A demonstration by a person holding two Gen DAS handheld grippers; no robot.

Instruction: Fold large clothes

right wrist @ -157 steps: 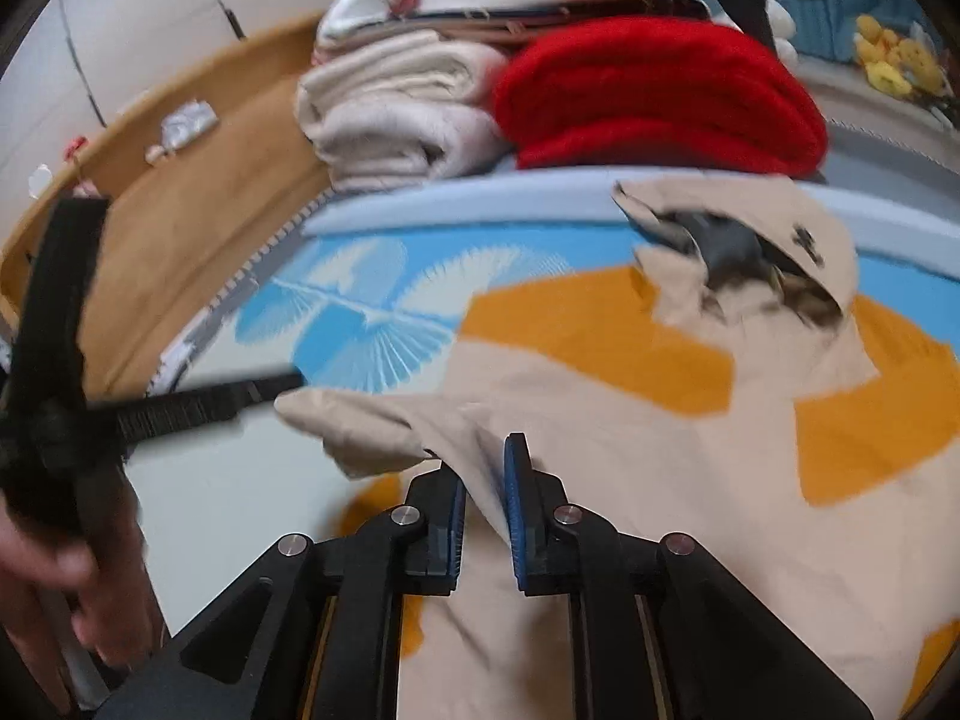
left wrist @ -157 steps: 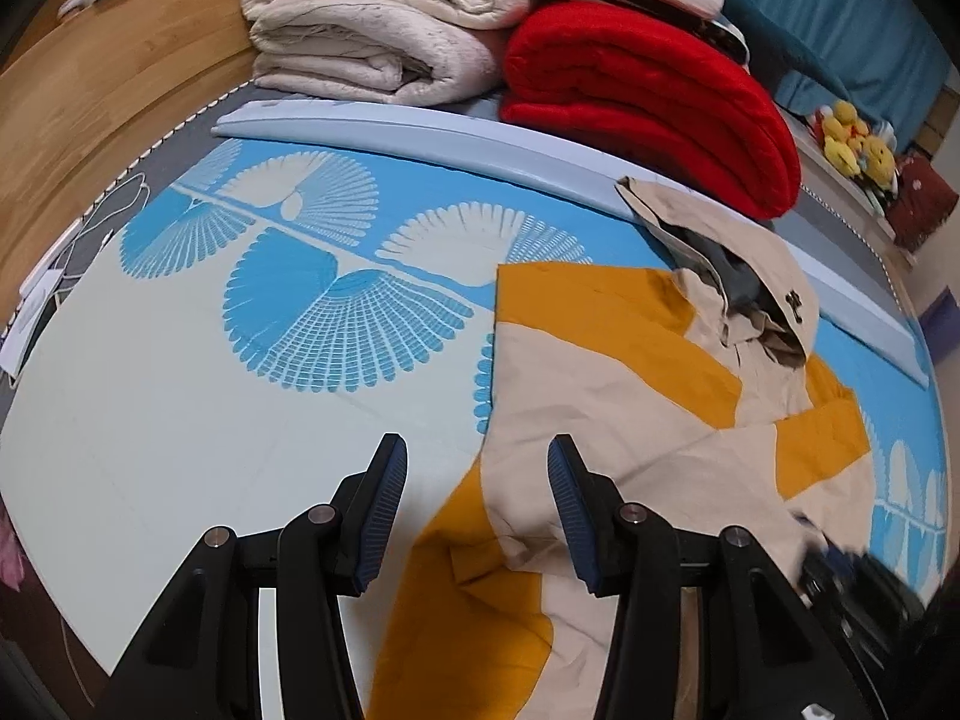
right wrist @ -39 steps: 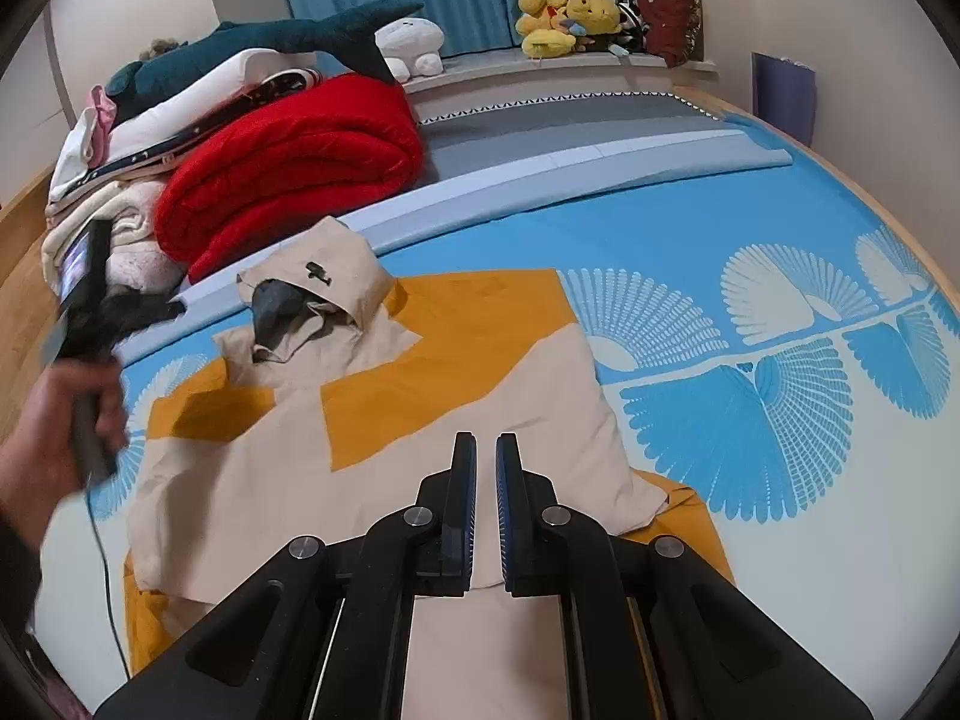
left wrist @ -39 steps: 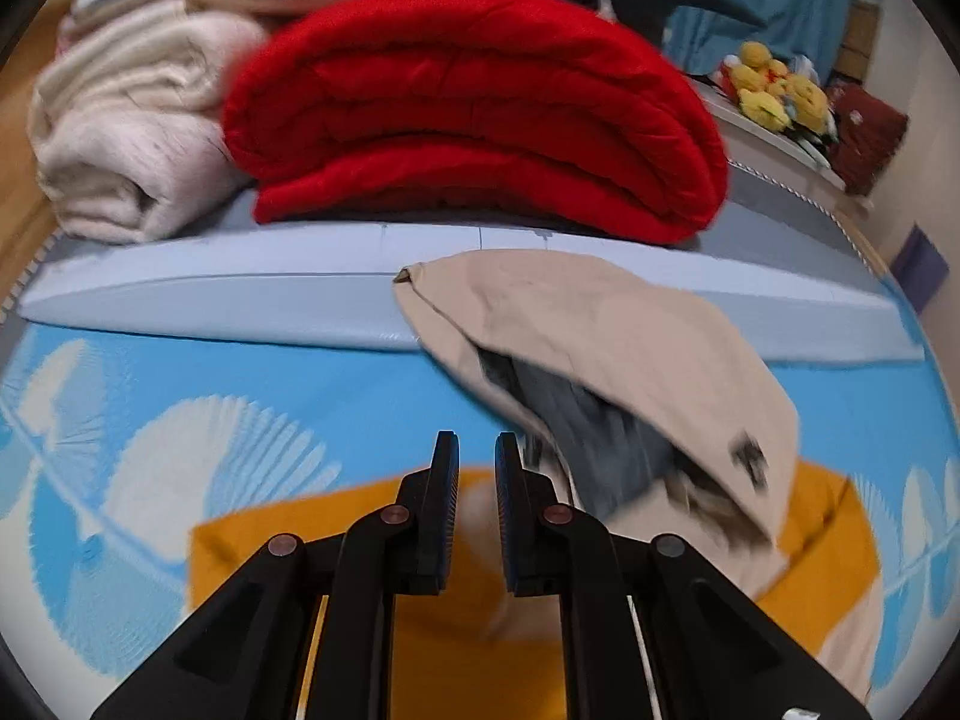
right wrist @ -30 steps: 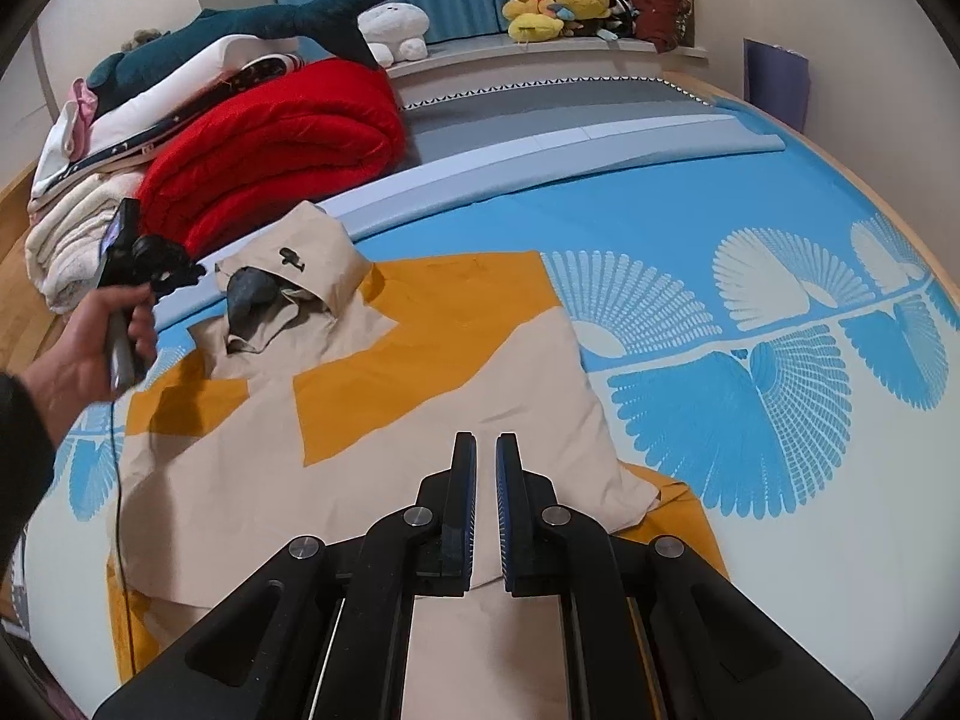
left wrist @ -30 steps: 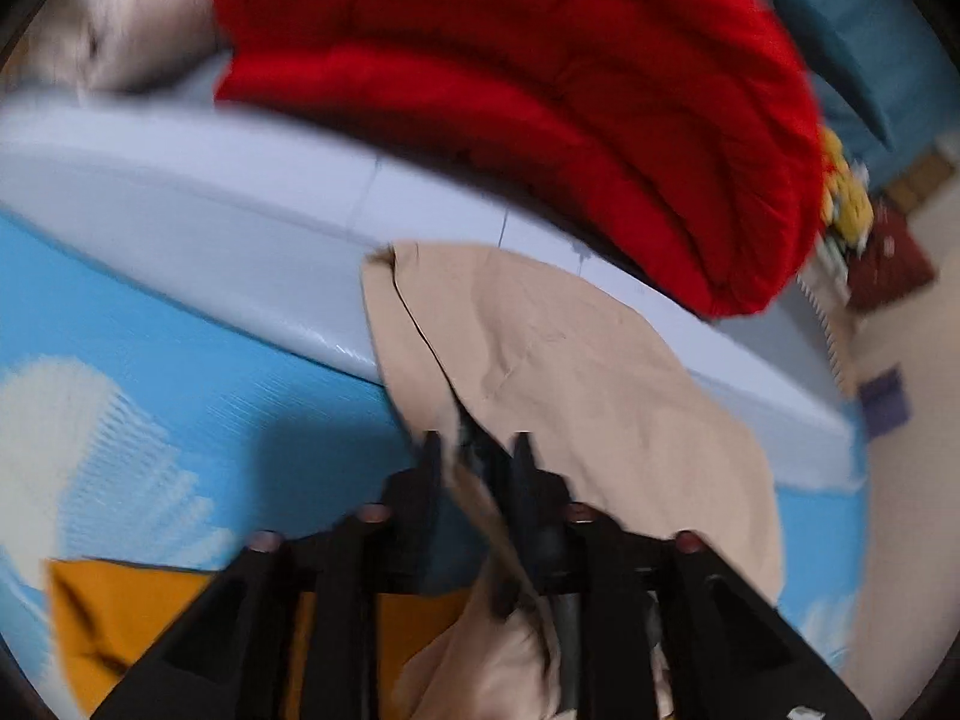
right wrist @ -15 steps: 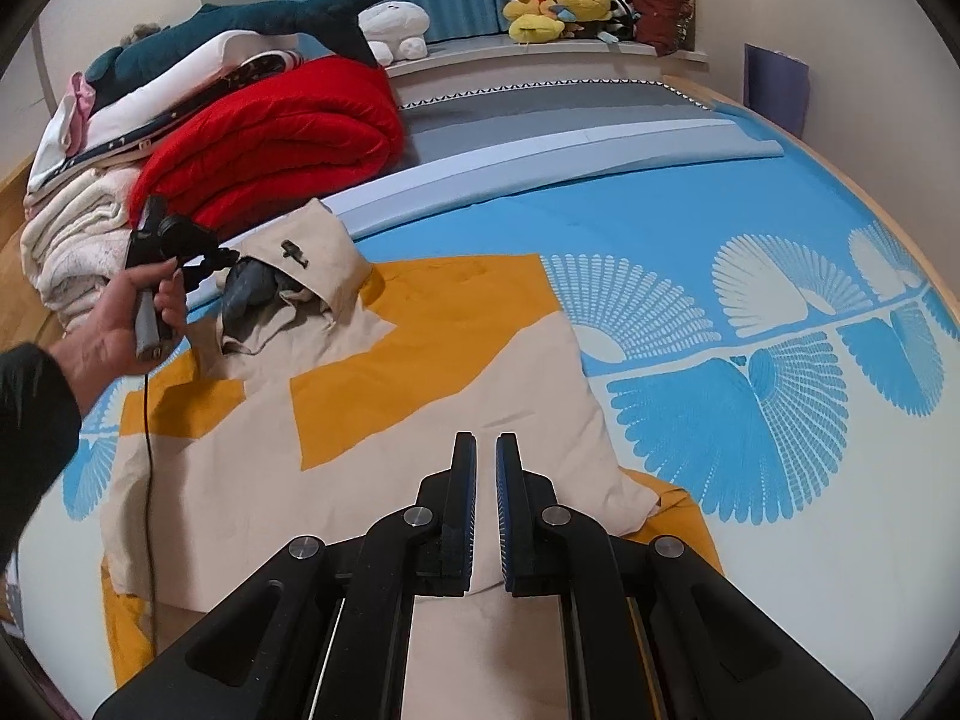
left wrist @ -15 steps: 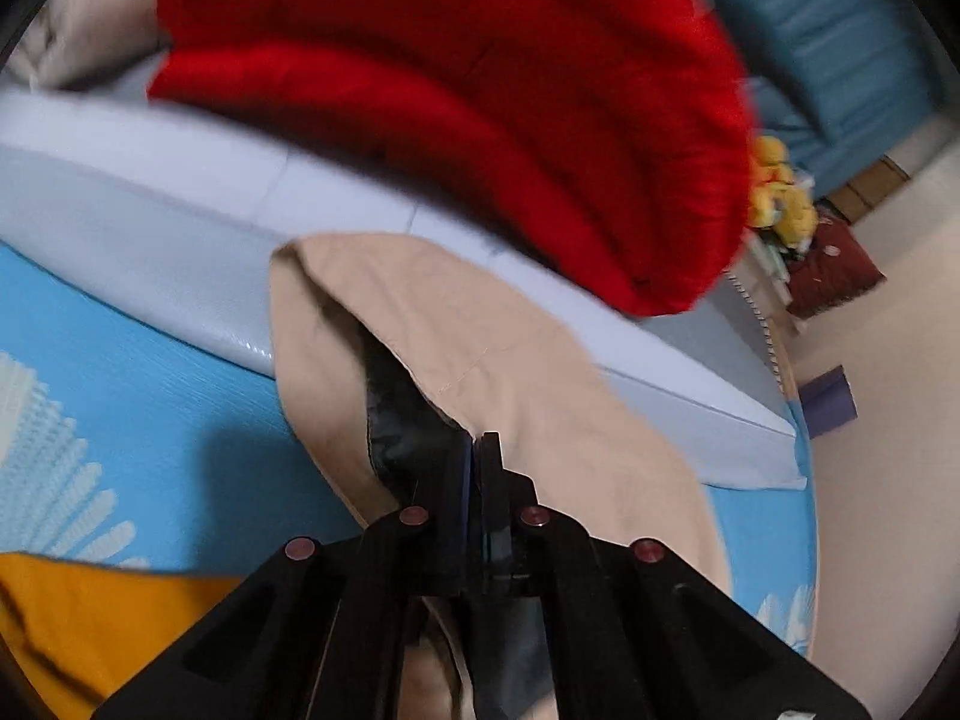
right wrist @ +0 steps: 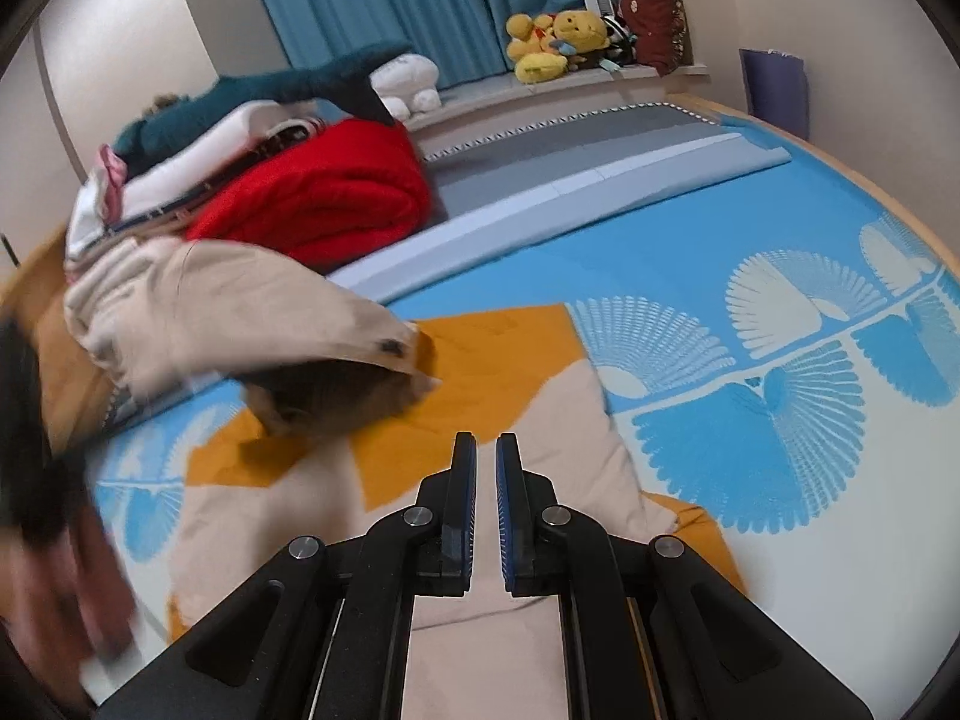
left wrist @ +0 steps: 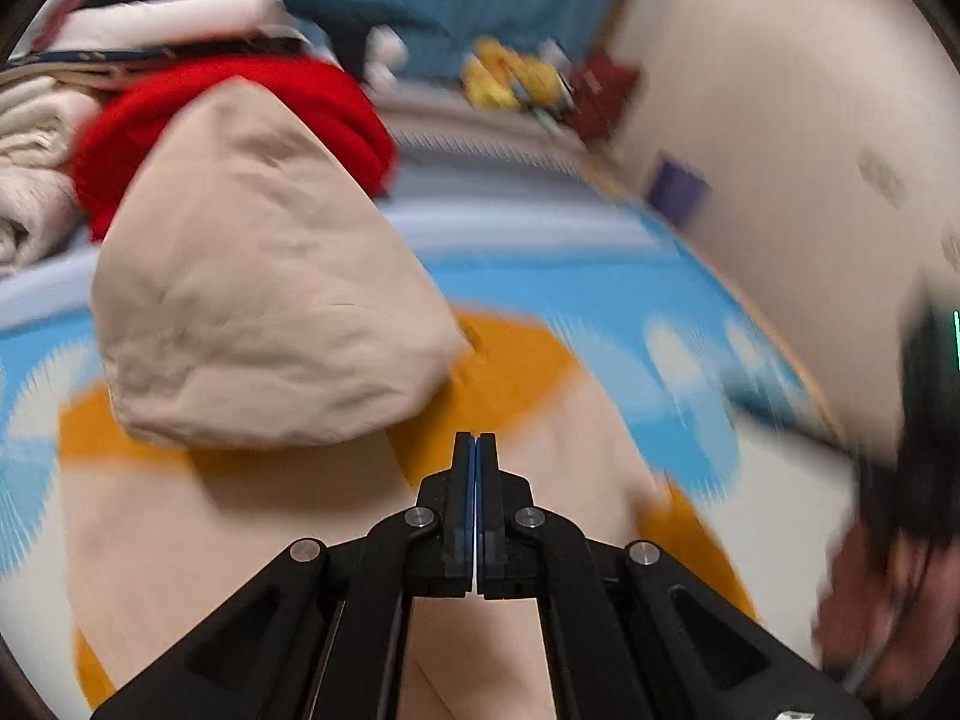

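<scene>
- Hood [left wrist: 264, 294] of the beige-and-orange jacket [right wrist: 528, 456] filled much of the left wrist view, puffed up and blurred, with its closed outer side toward us; the right wrist view showed what that one hid, the dark underside of the hood [right wrist: 252, 324] lifted off the jacket's body.
- We saw the jacket lying flat on the blue fan-patterned mat [right wrist: 780, 276], chest up, hood end toward the red blanket [right wrist: 336, 192].
- Only the right wrist view gave us the far room sharply: blue curtains [right wrist: 420, 6] and yellow plush toys [right wrist: 558, 36] on the ledge.
- We found the left gripper [left wrist: 477, 468] with its pads pressed together and nothing visible between them, held low above the jacket's middle.
- We found the right gripper [right wrist: 486, 474] with a narrow gap between its pads, gripping nothing, pointing up the jacket toward the hood.
- We could make out the left hand [right wrist: 54, 570] only as a blur at the right view's left edge, and the right hand [left wrist: 870, 576] as a blur at the left view's right edge.
</scene>
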